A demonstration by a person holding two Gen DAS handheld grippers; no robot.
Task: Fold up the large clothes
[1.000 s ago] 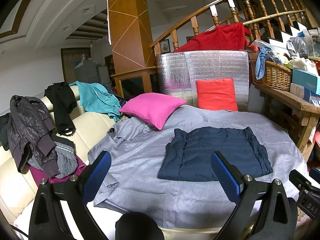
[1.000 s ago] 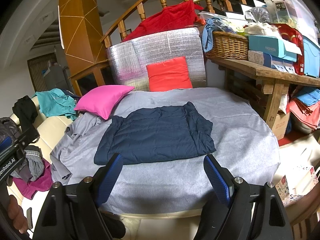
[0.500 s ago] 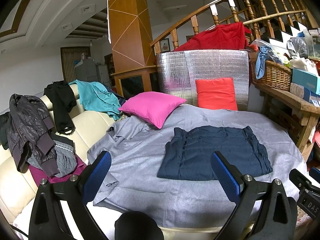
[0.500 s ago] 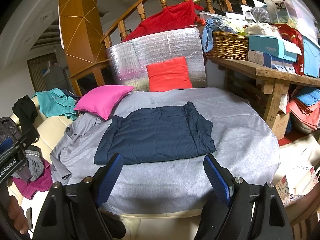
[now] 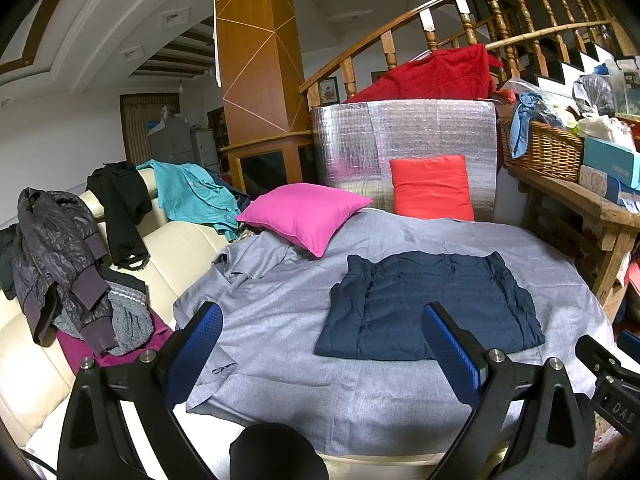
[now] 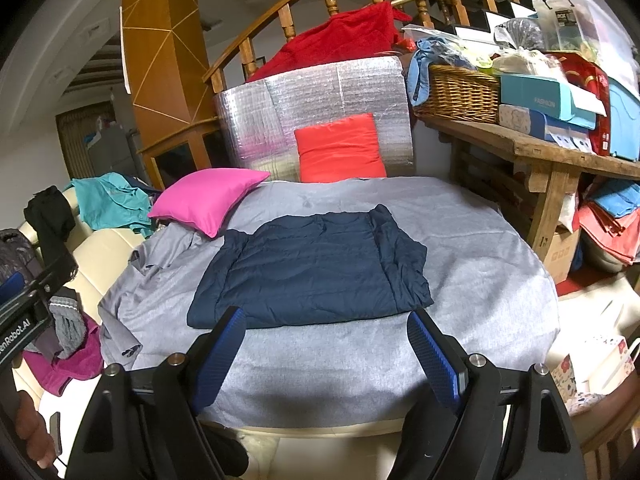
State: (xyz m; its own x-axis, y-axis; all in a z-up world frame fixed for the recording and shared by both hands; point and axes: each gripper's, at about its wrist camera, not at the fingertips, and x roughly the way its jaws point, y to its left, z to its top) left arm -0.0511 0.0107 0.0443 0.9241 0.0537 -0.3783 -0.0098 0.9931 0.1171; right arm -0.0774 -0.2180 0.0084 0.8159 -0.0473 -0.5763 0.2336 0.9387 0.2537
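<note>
Both tools have their blue fingers spread wide with nothing between them. Seen from its own camera, the left gripper [image 5: 322, 344] hangs above the near edge of the big grey cloth [image 5: 280, 300] that covers the round bed. The right gripper [image 6: 328, 344] hangs over the same edge, just in front of the folded dark blue puffy jacket [image 6: 312, 272].

That jacket lies flat in a neat rectangle near the middle of the grey cloth. It touches neither tool.

At the far side of the bed a bright pink square pillow [image 5: 304, 216] rests on the cloth. A red-orange cushion [image 5: 432, 188] leans against a shiny silver padded board [image 5: 404, 136]. A red blanket [image 5: 436, 76] hangs over the wooden stair railing [image 5: 400, 28] behind it.

On the right stands a rough wooden table [image 6: 540, 152]. On it sits a brown woven wicker basket [image 6: 456, 92]. A light blue cloth [image 6: 424, 68] hangs out over its rim, and other things are heaped in it, but I cannot tell what they are. Next to the basket is a teal cardboard box [image 6: 548, 98] on top of other boxes.

On the left is a cream leather sofa [image 5: 176, 248]. A shiny black jacket [image 5: 52, 248], a black garment [image 5: 120, 208] and a teal shirt [image 5: 192, 196] are draped over its back.
</note>
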